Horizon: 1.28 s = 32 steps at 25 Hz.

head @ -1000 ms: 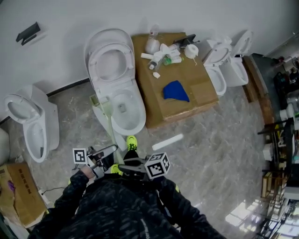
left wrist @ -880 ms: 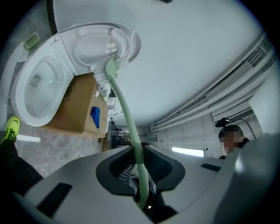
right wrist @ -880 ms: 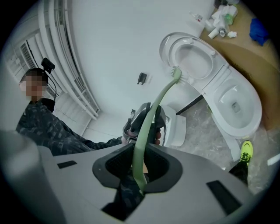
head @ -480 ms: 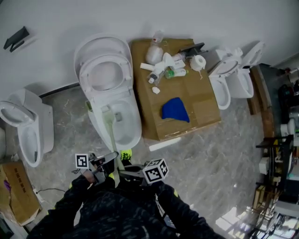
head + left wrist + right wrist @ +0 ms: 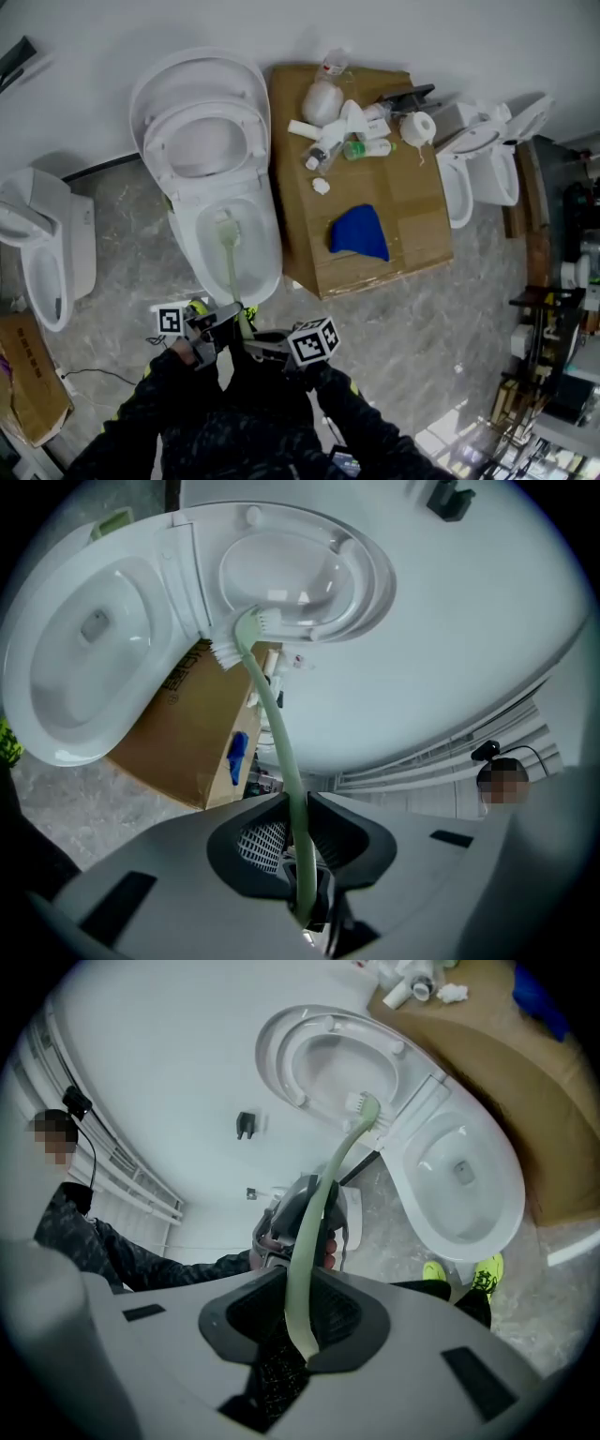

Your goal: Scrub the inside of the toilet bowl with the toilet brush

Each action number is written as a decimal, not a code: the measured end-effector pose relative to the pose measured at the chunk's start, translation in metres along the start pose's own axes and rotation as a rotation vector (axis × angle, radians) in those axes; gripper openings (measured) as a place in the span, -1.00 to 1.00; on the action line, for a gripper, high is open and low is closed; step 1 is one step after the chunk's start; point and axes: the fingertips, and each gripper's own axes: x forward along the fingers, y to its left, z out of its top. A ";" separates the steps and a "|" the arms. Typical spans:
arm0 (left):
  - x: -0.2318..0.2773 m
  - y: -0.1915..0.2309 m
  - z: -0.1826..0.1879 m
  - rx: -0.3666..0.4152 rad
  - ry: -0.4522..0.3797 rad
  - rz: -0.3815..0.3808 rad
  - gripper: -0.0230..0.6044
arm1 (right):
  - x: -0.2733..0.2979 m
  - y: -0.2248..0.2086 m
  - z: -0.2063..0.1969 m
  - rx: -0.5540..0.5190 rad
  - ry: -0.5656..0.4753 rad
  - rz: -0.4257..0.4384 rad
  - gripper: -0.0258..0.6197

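Left gripper (image 5: 223, 315) is clamped on the pale green handle of the toilet brush (image 5: 231, 272). Right gripper (image 5: 255, 344) is closed on the same handle, just behind the left one. The brush head sits ahead of both grippers, inside the toilet bowl (image 5: 274, 242) towards its rear; contact with the porcelain is not confirmed. Seat and lid are raised. Ahead and to the right is a cardboard box (image 5: 412, 220) carrying a blue cloth (image 5: 359, 232).

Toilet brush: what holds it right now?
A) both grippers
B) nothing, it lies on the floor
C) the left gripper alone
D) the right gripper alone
A: the toilet brush handle runs between the shut jaws of the left gripper and of the right gripper in their own views.
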 end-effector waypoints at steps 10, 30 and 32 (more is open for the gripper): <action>-0.003 0.090 0.038 -0.143 0.013 -0.043 -0.73 | 0.022 -0.083 0.020 0.128 -0.028 -0.106 -0.70; 0.010 0.224 0.051 -0.305 -0.054 -0.058 -0.73 | 0.019 -0.206 0.011 0.364 0.040 -0.186 -0.71; 0.008 0.234 0.048 -0.316 -0.055 -0.049 -0.73 | 0.019 -0.214 0.007 0.379 0.056 -0.205 -0.71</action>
